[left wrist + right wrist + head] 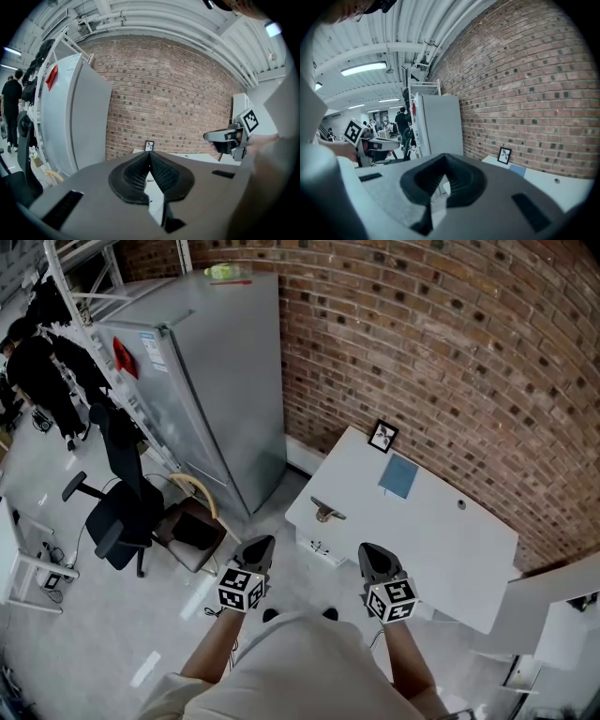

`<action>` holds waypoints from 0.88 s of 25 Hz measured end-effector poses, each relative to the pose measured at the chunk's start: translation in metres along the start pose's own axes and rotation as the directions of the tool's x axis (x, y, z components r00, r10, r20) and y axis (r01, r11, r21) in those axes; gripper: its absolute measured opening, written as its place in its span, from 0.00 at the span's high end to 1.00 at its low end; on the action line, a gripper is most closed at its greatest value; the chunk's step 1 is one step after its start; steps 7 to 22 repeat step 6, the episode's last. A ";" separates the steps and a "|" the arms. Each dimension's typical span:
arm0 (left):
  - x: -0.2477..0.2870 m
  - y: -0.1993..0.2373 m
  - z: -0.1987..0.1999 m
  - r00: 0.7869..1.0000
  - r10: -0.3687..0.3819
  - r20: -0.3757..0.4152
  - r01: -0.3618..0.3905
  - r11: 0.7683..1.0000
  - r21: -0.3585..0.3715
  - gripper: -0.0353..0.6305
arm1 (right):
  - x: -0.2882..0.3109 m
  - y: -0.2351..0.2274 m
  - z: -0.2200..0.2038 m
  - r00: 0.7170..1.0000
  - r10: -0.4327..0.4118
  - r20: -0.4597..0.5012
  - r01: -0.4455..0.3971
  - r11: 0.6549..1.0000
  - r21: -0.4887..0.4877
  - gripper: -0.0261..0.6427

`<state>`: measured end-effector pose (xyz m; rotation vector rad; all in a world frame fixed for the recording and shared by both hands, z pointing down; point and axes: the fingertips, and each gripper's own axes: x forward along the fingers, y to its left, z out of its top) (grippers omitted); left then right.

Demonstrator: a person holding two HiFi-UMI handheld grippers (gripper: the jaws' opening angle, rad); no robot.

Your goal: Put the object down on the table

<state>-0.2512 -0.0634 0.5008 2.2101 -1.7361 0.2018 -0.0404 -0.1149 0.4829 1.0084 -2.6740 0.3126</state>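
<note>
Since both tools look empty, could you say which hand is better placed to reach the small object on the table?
Likely right: right tool hangs at the table edge near the small object; left tool is over floor.

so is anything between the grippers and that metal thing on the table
Nothing visible. The metal thing lies by the table's near corner, apart from the blue card and frame further back. Only floor lies between it and the left gripper and right gripper, both with fingers shut on nothing.
</note>
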 end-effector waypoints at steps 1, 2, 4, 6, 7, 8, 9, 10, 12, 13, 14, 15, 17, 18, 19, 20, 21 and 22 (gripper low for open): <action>0.000 -0.001 0.000 1.000 -0.001 0.000 0.001 1.000 -0.002 0.96 | -0.001 -0.001 0.000 1.000 -0.001 0.001 0.001 1.000 0.000 0.96; 0.001 -0.001 -0.001 1.000 -0.002 0.000 0.002 1.000 -0.003 0.96 | -0.001 -0.001 0.000 1.000 -0.002 0.001 0.002 1.000 0.001 0.96; 0.002 -0.003 -0.002 1.000 -0.003 0.000 0.003 1.000 -0.008 0.96 | -0.002 -0.002 -0.001 1.000 -0.003 0.003 0.003 1.000 0.002 0.96; 0.003 -0.004 -0.002 1.000 -0.003 0.001 0.003 1.000 -0.015 0.96 | -0.003 -0.004 -0.002 1.000 -0.004 0.004 0.004 1.000 0.004 0.96; 0.003 -0.004 -0.002 1.000 -0.003 0.001 0.003 1.000 -0.015 0.96 | -0.003 -0.004 -0.002 1.000 -0.004 0.004 0.004 1.000 0.004 0.96; 0.003 -0.004 -0.002 1.000 -0.003 0.001 0.003 1.000 -0.015 0.96 | -0.003 -0.004 -0.002 1.000 -0.004 0.004 0.004 1.000 0.004 0.96; 0.003 -0.004 -0.002 1.000 -0.003 0.001 0.003 1.000 -0.015 0.96 | -0.003 -0.004 -0.002 1.000 -0.004 0.004 0.004 1.000 0.004 0.96; 0.003 -0.004 -0.002 1.000 -0.003 0.001 0.003 1.000 -0.015 0.96 | -0.003 -0.004 -0.002 1.000 -0.004 0.004 0.004 1.000 0.004 0.96; 0.003 -0.004 -0.002 1.000 -0.003 0.001 0.003 1.000 -0.015 0.96 | -0.003 -0.004 -0.002 1.000 -0.004 0.004 0.004 1.000 0.004 0.96; 0.003 -0.004 -0.002 1.000 -0.003 0.001 0.003 1.000 -0.015 0.96 | -0.003 -0.004 -0.002 1.000 -0.004 0.004 0.004 1.000 0.004 0.96; 0.003 -0.004 -0.002 1.000 -0.003 0.001 0.003 1.000 -0.015 0.96 | -0.003 -0.004 -0.002 1.000 -0.004 0.004 0.004 1.000 0.004 0.96; 0.003 -0.004 -0.002 1.000 -0.003 0.001 0.003 1.000 -0.015 0.96 | -0.003 -0.004 -0.002 1.000 -0.004 0.004 0.004 1.000 0.004 0.96; 0.003 -0.004 -0.002 1.000 -0.003 0.001 0.003 1.000 -0.015 0.96 | -0.003 -0.004 -0.002 1.000 -0.004 0.004 0.004 1.000 0.004 0.96; 0.003 -0.004 -0.002 1.000 -0.003 0.001 0.003 1.000 -0.015 0.96 | -0.003 -0.004 -0.002 1.000 -0.004 0.004 0.004 1.000 0.004 0.96; 0.003 -0.004 -0.002 1.000 -0.003 0.001 0.003 1.000 -0.015 0.96 | -0.003 -0.004 -0.002 1.000 -0.004 0.004 0.004 1.000 0.004 0.96; 0.003 -0.004 -0.002 1.000 -0.003 0.001 0.003 1.000 -0.015 0.96 | -0.003 -0.004 -0.002 1.000 -0.004 0.004 0.004 1.000 0.004 0.96; 0.003 -0.004 -0.002 1.000 -0.003 0.001 0.003 1.000 -0.015 0.96 | -0.003 -0.004 -0.002 1.000 -0.004 0.004 0.004 1.000 0.004 0.96; 0.003 -0.004 -0.002 1.000 -0.003 0.001 0.003 1.000 -0.015 0.96 | -0.003 -0.004 -0.002 1.000 -0.004 0.004 0.004 1.000 0.004 0.96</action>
